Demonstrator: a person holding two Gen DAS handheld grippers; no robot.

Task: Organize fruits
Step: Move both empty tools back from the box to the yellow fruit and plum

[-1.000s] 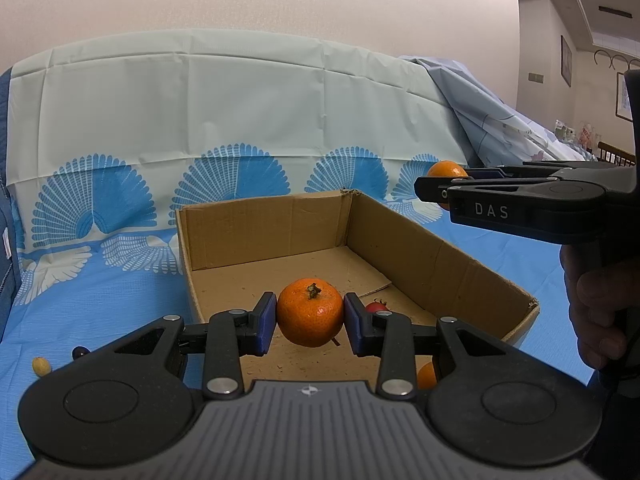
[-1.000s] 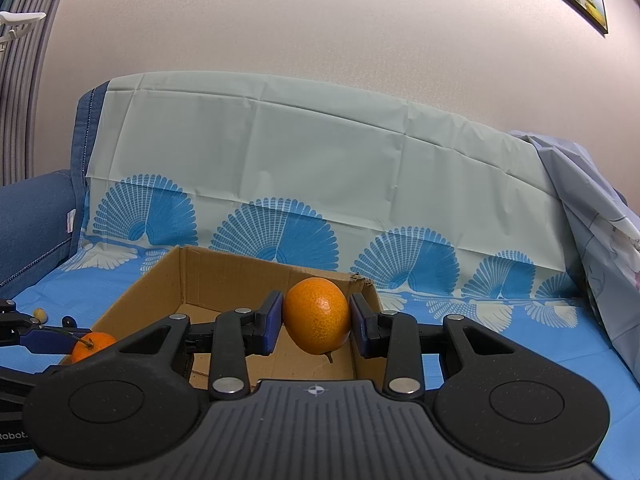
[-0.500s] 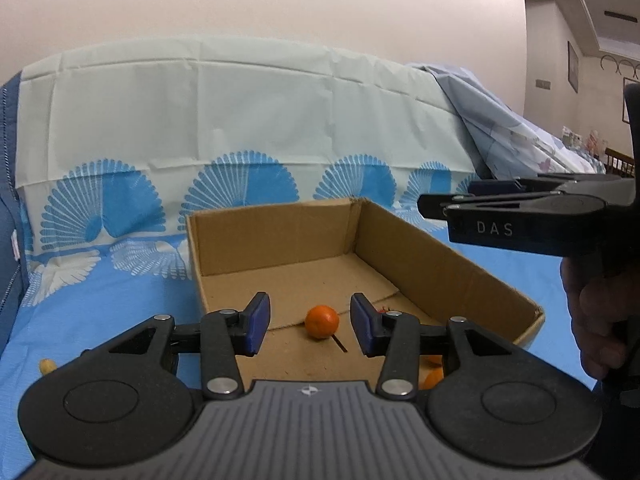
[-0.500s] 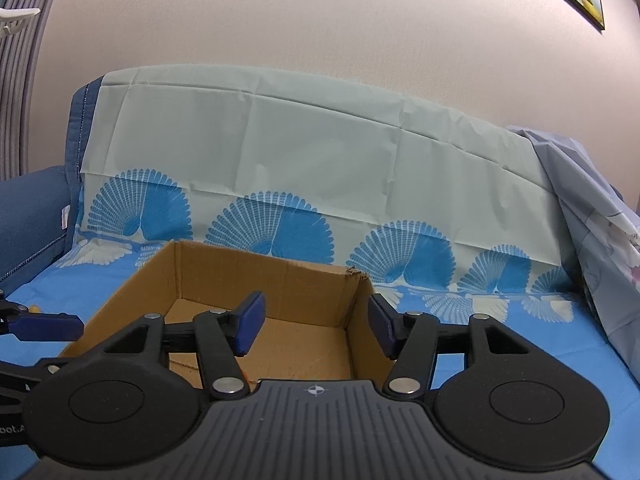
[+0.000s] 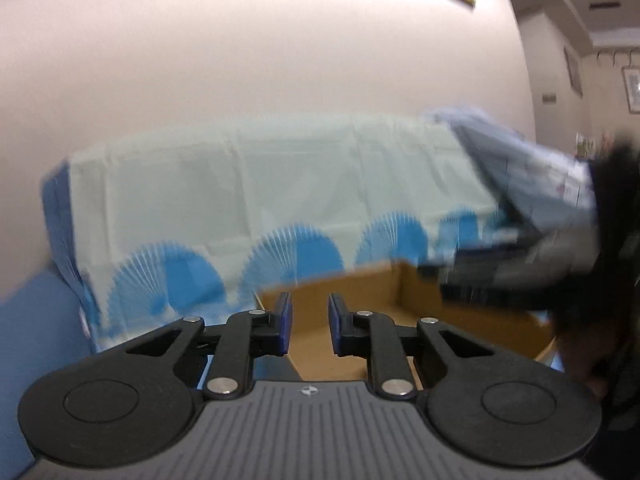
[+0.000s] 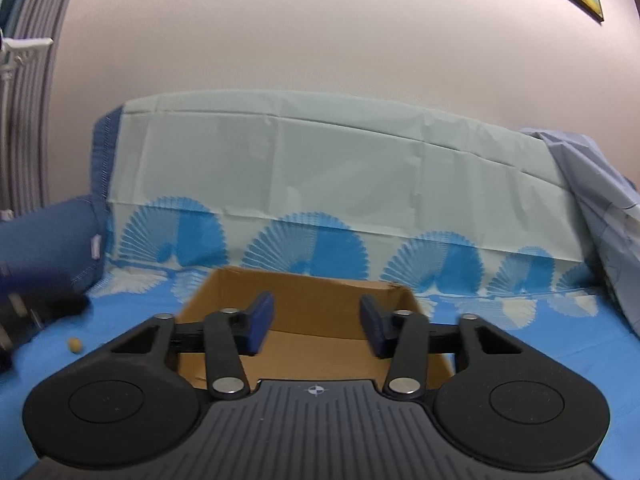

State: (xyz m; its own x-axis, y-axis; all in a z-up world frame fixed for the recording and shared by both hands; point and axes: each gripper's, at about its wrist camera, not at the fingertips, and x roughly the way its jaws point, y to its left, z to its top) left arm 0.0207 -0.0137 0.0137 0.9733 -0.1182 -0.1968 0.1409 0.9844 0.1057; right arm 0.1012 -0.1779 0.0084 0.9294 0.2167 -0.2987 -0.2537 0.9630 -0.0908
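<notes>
The cardboard box (image 5: pixel 360 292) lies on the blue sheet just beyond my left gripper (image 5: pixel 310 326). Its blue pads (image 5: pixel 285 322) stand a narrow gap apart and are closing, with nothing between them. This view is blurred by motion. My right gripper (image 5: pixel 500 276) shows as a dark smear over the box's right side. In the right wrist view the box (image 6: pixel 304 292) sits straight ahead of my right gripper (image 6: pixel 317 328), whose jaws are wider apart, closing and empty. The box's floor and any fruit in it are hidden behind the gripper bodies.
A small yellow fruit (image 6: pixel 75 345) lies on the blue sheet (image 6: pixel 520 344) left of the box. The sheeted sofa back (image 6: pixel 340 168) rises behind it, with a dark blue cushion (image 6: pixel 52 240) at left. A hand (image 5: pixel 580 360) holds the right gripper.
Both grippers let go of their oranges, which dropped into the box. The left gripper has since risen and swung, so the box sits lower in its view. Both pairs of jaws have narrowed again.
</notes>
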